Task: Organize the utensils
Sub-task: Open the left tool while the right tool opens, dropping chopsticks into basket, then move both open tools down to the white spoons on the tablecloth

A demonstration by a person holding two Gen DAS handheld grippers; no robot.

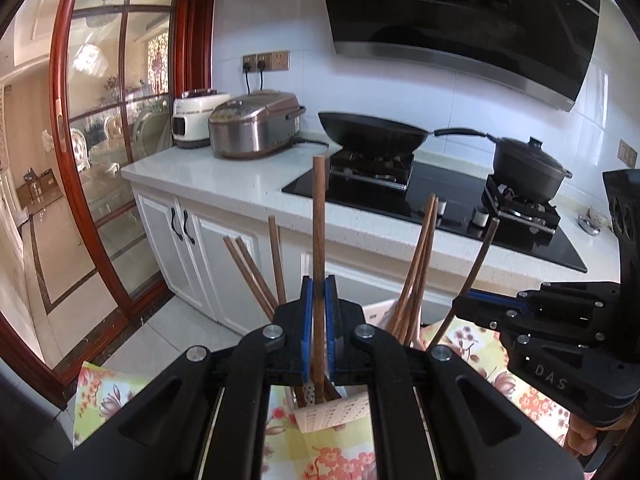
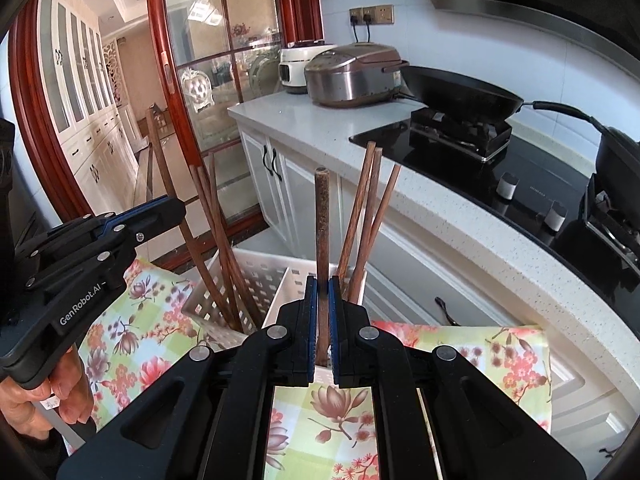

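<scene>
My left gripper (image 1: 319, 292) is shut on an upright brown wooden chopstick (image 1: 319, 216) whose lower end stands in a white perforated utensil holder (image 1: 332, 412). My right gripper (image 2: 323, 280) is shut on another upright wooden chopstick (image 2: 321, 220) standing in the same white holder (image 2: 256, 276). Several more chopsticks lean in the holder's compartments, in the left wrist view (image 1: 416, 268) and in the right wrist view (image 2: 368, 216). Each gripper shows in the other's view: the right one (image 1: 472, 300) and the left one (image 2: 168, 208), both shut on thin chopsticks.
The holder stands on a table with a floral cloth (image 2: 132, 340). Behind it is a white counter (image 1: 208, 176) with two rice cookers (image 1: 256, 128), a black hob with a wok (image 1: 372, 130) and a lidded pot (image 1: 528, 168). A red-framed glass door (image 1: 64, 120) is at left.
</scene>
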